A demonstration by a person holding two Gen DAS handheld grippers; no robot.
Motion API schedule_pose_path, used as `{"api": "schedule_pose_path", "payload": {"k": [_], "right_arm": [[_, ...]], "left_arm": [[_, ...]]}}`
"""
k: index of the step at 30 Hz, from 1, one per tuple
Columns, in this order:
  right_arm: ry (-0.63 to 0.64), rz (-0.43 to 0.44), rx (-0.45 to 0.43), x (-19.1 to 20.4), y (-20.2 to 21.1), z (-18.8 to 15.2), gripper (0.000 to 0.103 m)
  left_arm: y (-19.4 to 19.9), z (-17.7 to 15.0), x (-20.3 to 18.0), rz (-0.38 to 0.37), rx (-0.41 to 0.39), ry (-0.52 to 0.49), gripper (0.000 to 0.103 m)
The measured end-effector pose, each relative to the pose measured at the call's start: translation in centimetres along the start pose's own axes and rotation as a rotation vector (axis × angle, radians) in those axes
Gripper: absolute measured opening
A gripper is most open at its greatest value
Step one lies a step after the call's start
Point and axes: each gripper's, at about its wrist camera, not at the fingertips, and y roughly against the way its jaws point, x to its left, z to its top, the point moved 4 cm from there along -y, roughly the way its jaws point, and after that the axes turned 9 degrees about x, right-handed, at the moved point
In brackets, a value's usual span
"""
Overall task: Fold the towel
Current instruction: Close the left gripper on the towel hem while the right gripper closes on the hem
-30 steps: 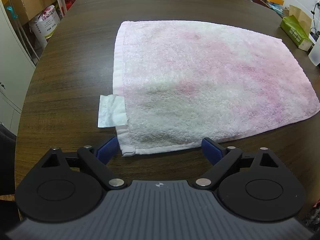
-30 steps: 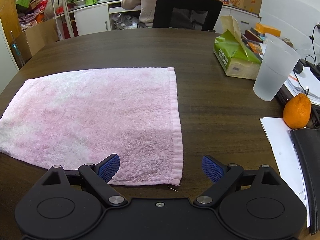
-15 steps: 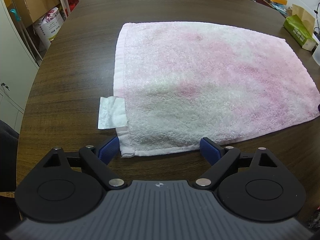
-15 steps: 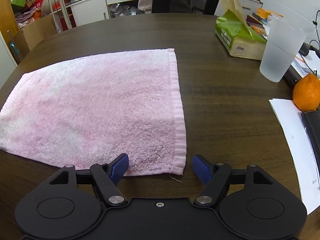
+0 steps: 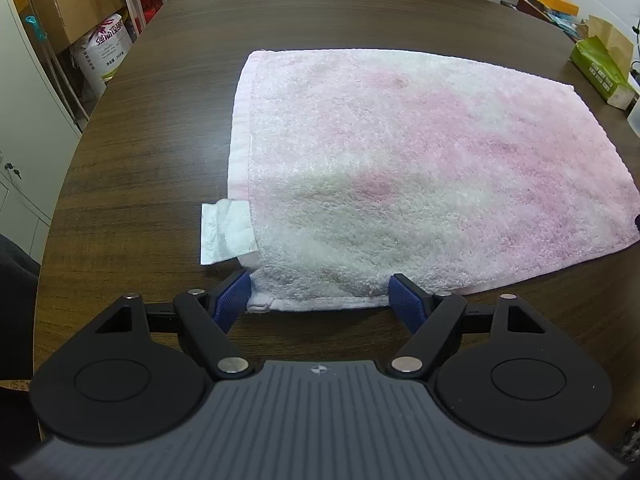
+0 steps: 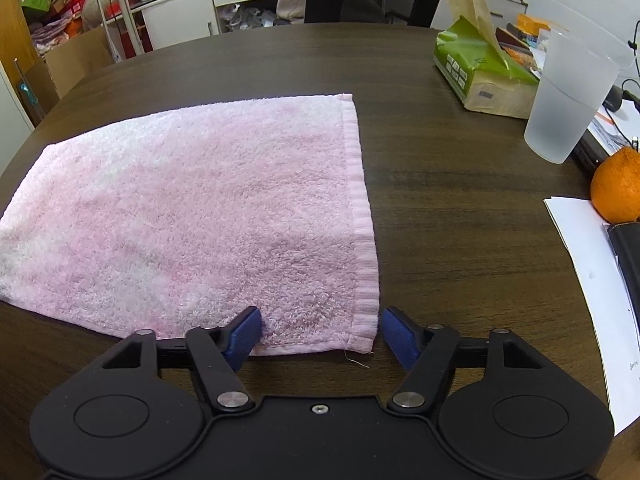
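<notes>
A pink terry-cloth towel lies flat on the dark wood-grain table. The left gripper and right gripper, both spread open, straddle the towel's two near corners (nothing is clamped). To grasp well, each should close squarely on the hem; the white paper label at the towel's left edge is best avoided.

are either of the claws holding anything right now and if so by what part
Nothing is held. Both claws are open: the left claw straddles the near left corner of the pink towel, the right claw its near right corner, neither closed on it.
</notes>
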Motion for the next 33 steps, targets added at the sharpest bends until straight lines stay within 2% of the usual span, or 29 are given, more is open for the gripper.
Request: {"api": "schedule_pose_path", "payload": {"k": [1,3,4,6,7,13,23,33], "right_arm": [[0.003,0.002,0.001,0.0,0.0,0.1,0.049],[0.011,0.007,0.002,0.0,0.1,0.2,0.036],[0.013,0.009,0.003,0.0,0.1,0.3,0.034],[0.015,0.019,0.004,0.0,0.1,0.5,0.014],[0.015,0.024,0.005,0.1,0.1,0.5,0.011],[0.022,0.02,0.011,0.5,0.0,0.6,0.011],[0.002,0.047,-0.008,0.4,1.0,1.5,0.011],[-0.038,0.121,-0.038,-0.4,2.9,4.7,0.011]], "left_arm": [[0.1,0.1,0.1,-0.003,-0.002,0.004,0.053],[0.1,0.2,0.3,-0.01,-0.005,0.014,0.048],[0.1,0.3,0.3,-0.014,-0.006,0.02,0.046],[0.2,0.4,0.3,-0.02,-0.008,0.023,0.04],[0.2,0.4,0.3,-0.028,-0.009,0.026,0.034],[0.1,0.6,0.4,-0.074,-0.003,0.05,0.017],[0.8,2.1,0.2,-0.049,0.004,0.004,0.015],[3.2,6.7,0.8,-0.055,-0.015,-0.036,0.015]]}}
